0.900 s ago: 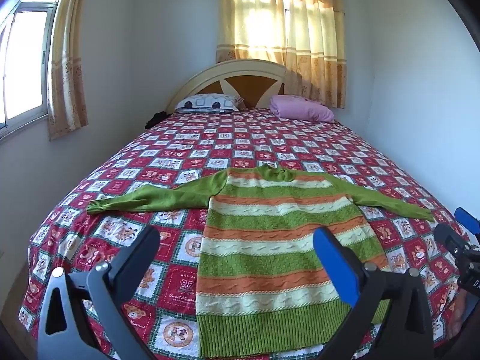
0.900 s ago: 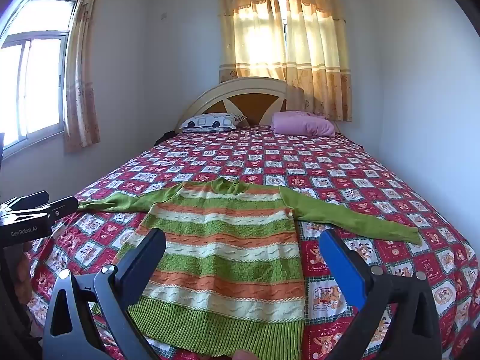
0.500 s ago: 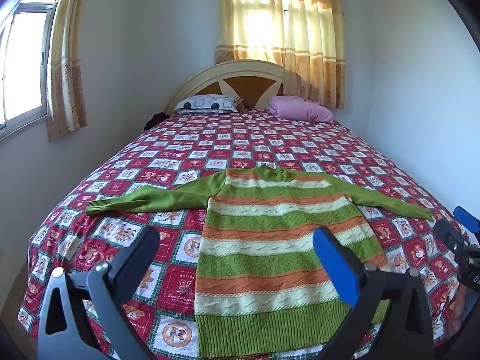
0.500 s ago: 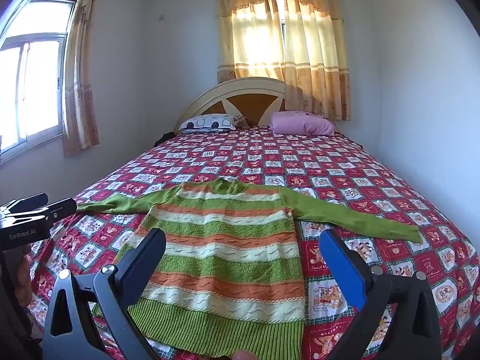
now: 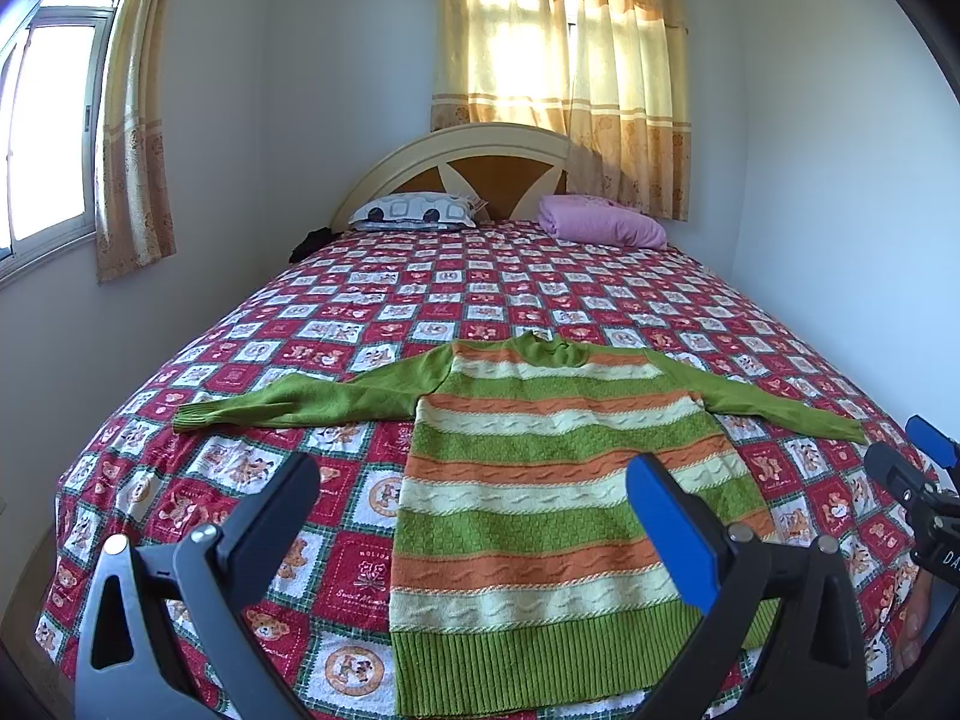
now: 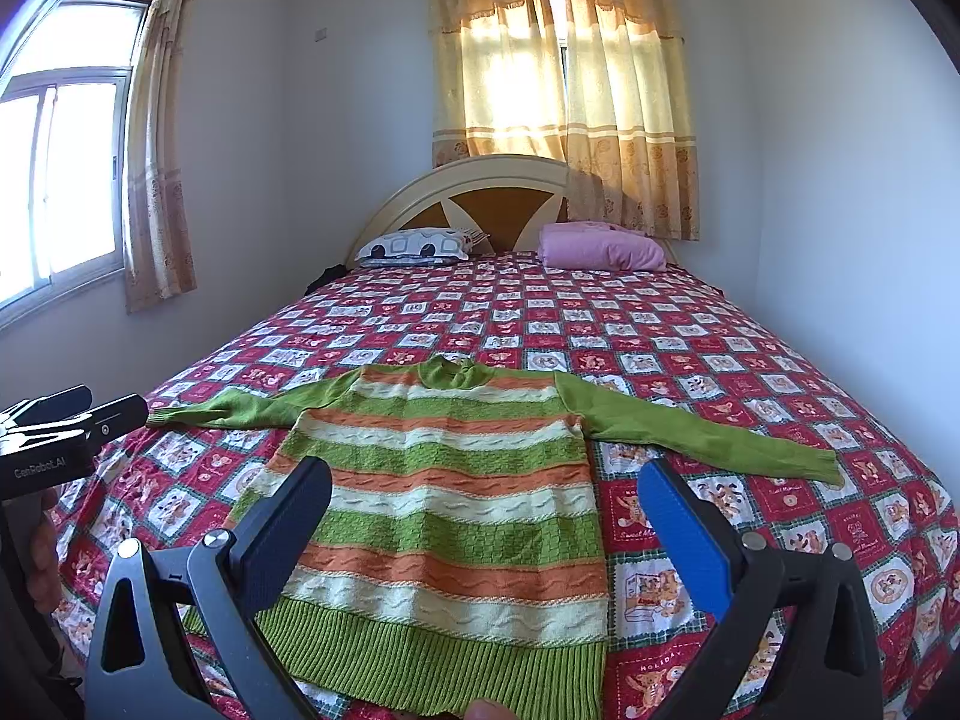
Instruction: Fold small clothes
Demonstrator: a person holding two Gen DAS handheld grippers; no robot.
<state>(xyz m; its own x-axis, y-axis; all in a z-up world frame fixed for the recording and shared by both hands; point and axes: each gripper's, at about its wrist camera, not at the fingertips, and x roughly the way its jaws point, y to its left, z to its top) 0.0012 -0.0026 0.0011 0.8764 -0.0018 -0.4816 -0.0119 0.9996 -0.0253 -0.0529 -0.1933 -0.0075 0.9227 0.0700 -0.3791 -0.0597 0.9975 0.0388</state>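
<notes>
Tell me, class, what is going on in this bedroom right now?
A person holds a two-finger gripper in each hand over a bed, ready to fold a striped sweater. The sweater lies flat on the patterned bedspread, both green sleeves spread out to the sides, nothing folded yet. The left gripper and the right gripper are both open, their fingers holding nothing and hovering near the sweater's hem. Two pillows sit by the headboard.

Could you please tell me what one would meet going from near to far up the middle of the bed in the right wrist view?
Ribbed green hem → striped body of the sweater → green collar → bare checked bedspread → pillows, patterned and pink → headboard → curtained window.
</notes>
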